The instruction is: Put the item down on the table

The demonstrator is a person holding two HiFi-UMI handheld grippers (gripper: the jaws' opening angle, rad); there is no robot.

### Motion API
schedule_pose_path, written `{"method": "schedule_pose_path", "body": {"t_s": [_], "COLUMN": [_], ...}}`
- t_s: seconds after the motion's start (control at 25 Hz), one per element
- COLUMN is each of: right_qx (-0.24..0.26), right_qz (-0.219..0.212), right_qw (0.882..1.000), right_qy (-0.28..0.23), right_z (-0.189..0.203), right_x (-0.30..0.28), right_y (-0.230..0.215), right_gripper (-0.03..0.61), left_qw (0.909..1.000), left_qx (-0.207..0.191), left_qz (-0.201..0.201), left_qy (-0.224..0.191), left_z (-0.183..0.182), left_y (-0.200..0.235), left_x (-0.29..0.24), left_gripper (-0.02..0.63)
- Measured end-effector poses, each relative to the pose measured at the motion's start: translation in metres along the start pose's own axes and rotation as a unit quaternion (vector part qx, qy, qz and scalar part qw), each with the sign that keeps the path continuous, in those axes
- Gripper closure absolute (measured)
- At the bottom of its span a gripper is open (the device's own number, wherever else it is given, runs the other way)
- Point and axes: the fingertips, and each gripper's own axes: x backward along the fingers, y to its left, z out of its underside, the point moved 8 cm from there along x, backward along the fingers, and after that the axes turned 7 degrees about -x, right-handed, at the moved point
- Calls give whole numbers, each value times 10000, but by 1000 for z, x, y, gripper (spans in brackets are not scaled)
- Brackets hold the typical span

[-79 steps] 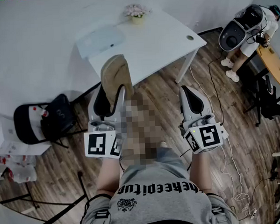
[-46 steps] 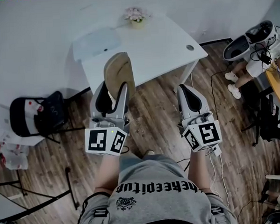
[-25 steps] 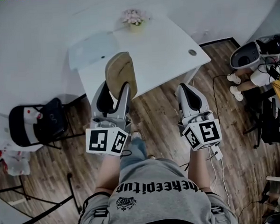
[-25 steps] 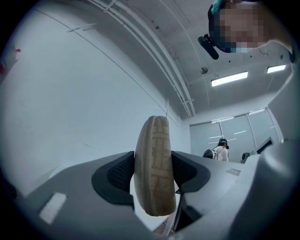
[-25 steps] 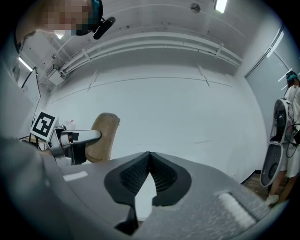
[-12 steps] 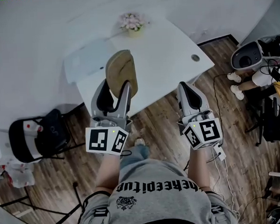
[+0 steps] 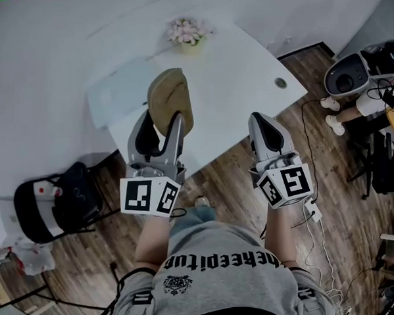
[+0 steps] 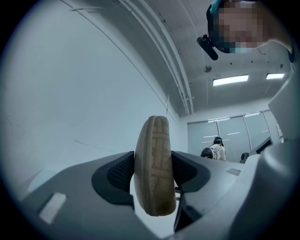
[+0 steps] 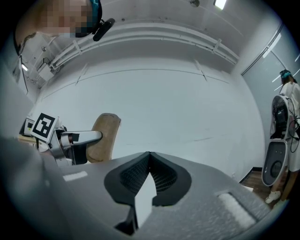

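**Item in the left jaws, not yet set down**

Head view: the left gripper (image 7: 161, 120) has its jaws closed on a tan, flat oval item (image 7: 169, 98), perhaps a slipper or a padded sole. It is gripped near its lower end, and the rest sticks out past the tips. From this angle the item lies over the near part of the white rectangular surface (image 7: 236, 79), but I cannot tell how high above it. The right gripper (image 7: 264, 122) hangs beside the left one, over the surface's near edge and the brown wooden floor (image 7: 224, 178), and carries nothing. Farther back on the surface stand a small pot of pale flowers (image 7: 187, 31) and a pale flat sheet (image 7: 118, 92).

Left gripper view: the jaws stand wide, and both dark pads press on the item's (image 8: 154, 173) flat sides. It is held on edge, with its patterned rim facing the camera. Only wall and ceiling show behind it, and nothing touches it from below.

Right gripper view: the jaws meet at their tips with nothing between them. The left gripper and its tan item (image 9: 105, 136) show off to the left, in the air.

Judged from this, the carrying is largely done. What remains is to lower the item onto bare surface, open the left jaws and draw clear.
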Motion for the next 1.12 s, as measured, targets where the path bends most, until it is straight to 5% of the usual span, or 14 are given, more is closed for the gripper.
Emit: {"method": "schedule_pose_path", "body": {"t_s": [0.72, 1.12], "right_qx": [69, 22], "right_qz": [392, 185], "right_qw": [9992, 9998], "right_qy": [12, 12], "right_z": [8, 3], "right_x": [-19, -49], "right_y": [-3, -25], "right_gripper": [577, 577], "left_qw": [9995, 9998], "left_qx": [163, 46], "left_qz": [280, 126], "left_qy": [62, 113], "left_z": [16, 18], "left_y": [27, 31], "left_x": [-29, -53], "left_gripper": [368, 368]}}
